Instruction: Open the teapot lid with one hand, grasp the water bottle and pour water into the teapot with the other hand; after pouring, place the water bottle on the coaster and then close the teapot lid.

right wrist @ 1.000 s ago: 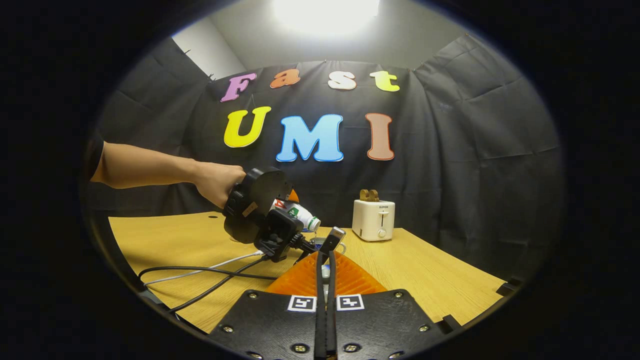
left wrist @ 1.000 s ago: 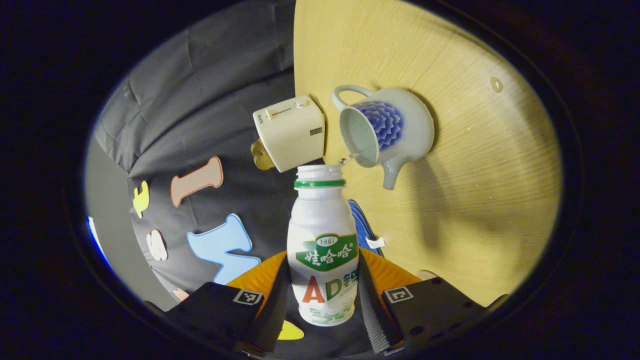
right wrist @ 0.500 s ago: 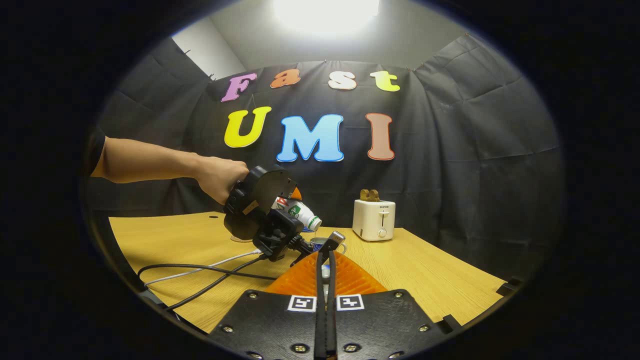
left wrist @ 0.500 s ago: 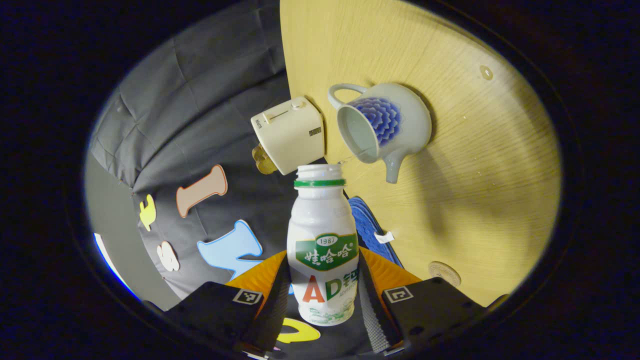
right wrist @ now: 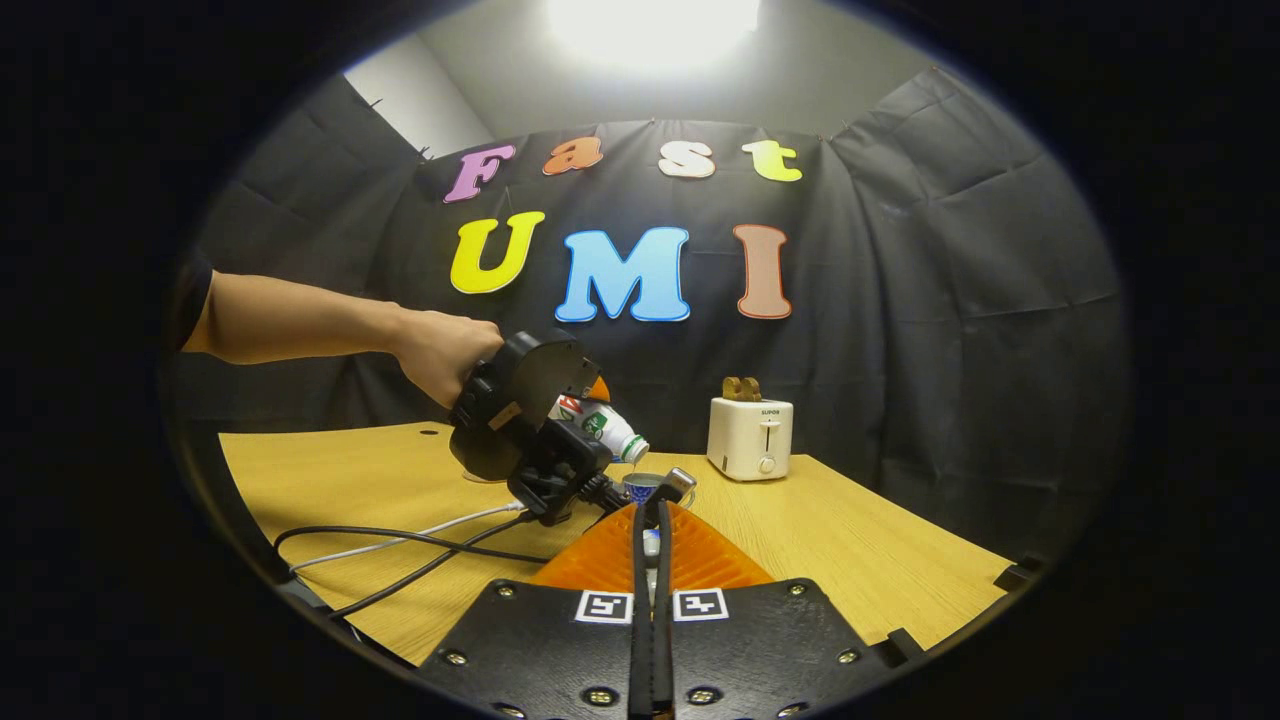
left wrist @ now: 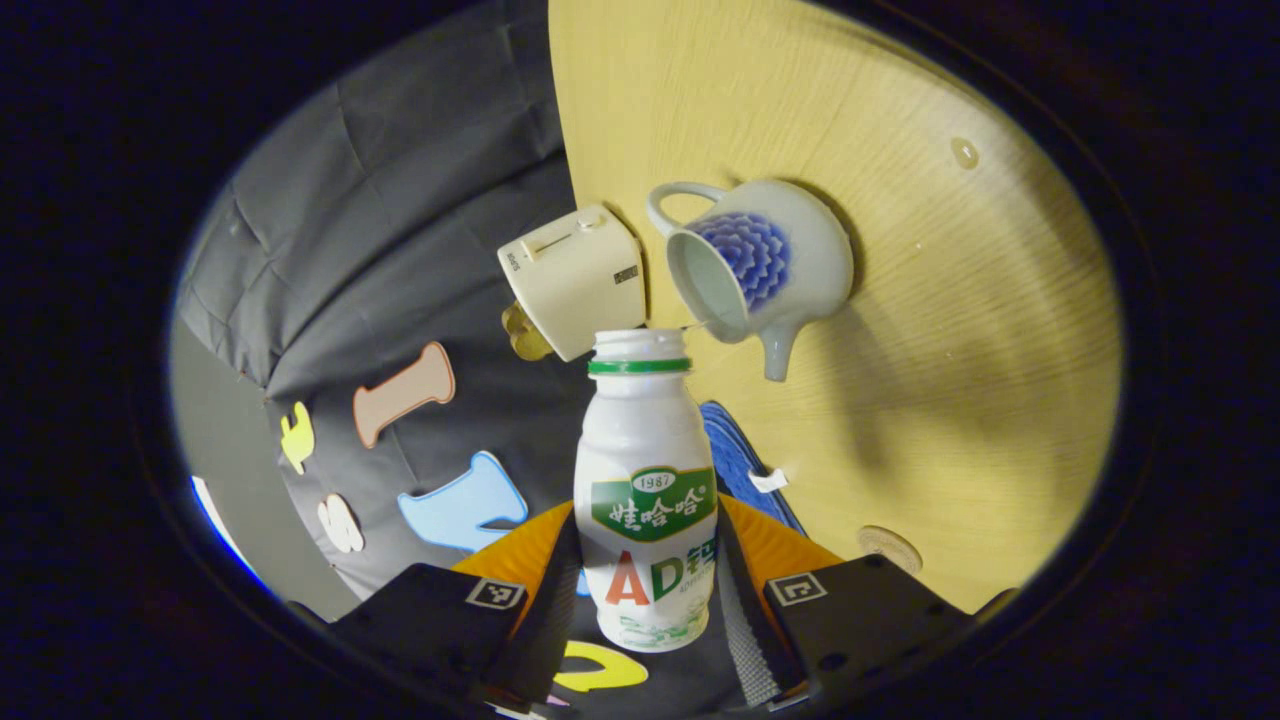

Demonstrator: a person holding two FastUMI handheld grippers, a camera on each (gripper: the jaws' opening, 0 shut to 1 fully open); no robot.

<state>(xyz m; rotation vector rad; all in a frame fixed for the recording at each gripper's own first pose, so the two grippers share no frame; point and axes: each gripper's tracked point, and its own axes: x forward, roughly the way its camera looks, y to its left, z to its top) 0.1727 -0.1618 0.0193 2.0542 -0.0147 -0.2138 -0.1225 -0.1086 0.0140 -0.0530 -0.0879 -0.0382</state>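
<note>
My left gripper is shut on a white water bottle with a green neck ring and no cap. The bottle is tipped, its mouth close to the open top of a pale teapot with a blue flower pattern. In the right gripper view a hand holds the left gripper with the tilted bottle just above the teapot. My right gripper stands nearer, fingers together on a small pale piece, the teapot lid, mostly hidden. A round coaster lies on the table.
A cream toaster stands at the back of the wooden table, beside the teapot. A blue cloth lies near the bottle. Black and white cables trail across the table's left front.
The left gripper and bottle have shifted slightly to the right towards the teapot. The right gripper has stayed put.
</note>
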